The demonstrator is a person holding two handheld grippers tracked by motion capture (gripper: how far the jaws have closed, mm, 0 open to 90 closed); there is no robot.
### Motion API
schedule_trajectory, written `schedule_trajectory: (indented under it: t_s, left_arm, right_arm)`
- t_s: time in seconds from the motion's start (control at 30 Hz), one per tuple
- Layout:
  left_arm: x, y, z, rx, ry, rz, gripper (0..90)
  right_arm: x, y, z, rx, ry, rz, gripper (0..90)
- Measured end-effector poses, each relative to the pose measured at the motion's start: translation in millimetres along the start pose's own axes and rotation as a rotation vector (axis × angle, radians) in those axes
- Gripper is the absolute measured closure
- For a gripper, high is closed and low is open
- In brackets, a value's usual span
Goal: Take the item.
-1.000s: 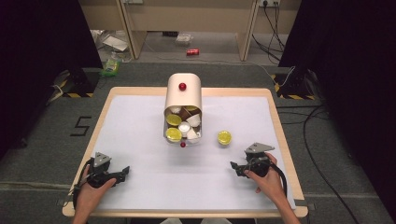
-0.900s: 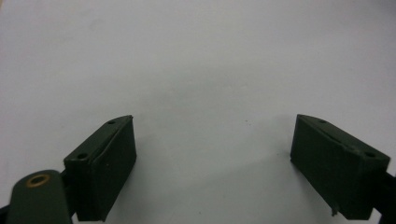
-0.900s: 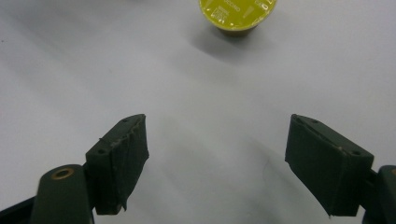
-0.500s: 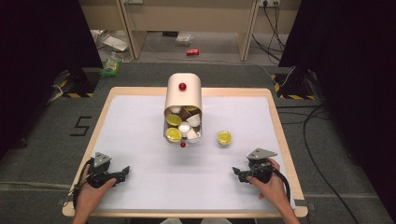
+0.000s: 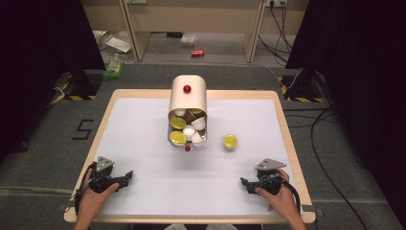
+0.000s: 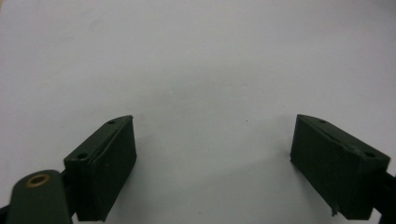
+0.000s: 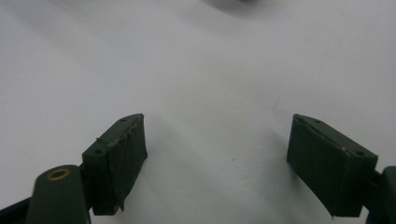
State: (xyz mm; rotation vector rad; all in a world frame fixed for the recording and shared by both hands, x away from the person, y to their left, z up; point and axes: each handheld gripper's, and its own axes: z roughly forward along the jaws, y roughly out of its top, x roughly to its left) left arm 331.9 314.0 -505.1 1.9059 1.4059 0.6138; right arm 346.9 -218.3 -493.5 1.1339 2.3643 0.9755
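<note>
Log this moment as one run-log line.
left gripper: open, empty, near table edge | right gripper: open, empty | container: tipped, capsules inside | yellow capsule: loose beside it

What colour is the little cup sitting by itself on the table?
Yellow. The cup shows best in the high view, right of the tipped bin.

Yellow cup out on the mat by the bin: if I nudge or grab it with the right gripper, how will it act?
The yellow cup looks small and thin-walled, so probably light; a nudge would likely skid it on the smooth mat. It looks round, so if tipped it may roll. A hard squeeze from the open right gripper could dent it.
</note>
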Motion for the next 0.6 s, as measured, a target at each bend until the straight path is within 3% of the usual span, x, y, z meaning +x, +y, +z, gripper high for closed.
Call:
schedule_trajectory:
  t_s: [0.6]
  left_arm:
    - [0.0,0.0,0.0,0.0,0.0,0.0,13.6]
  right_arm:
    - [-0.1,-4.1,0.8,-0.019,0.021,-0.011,15.2]
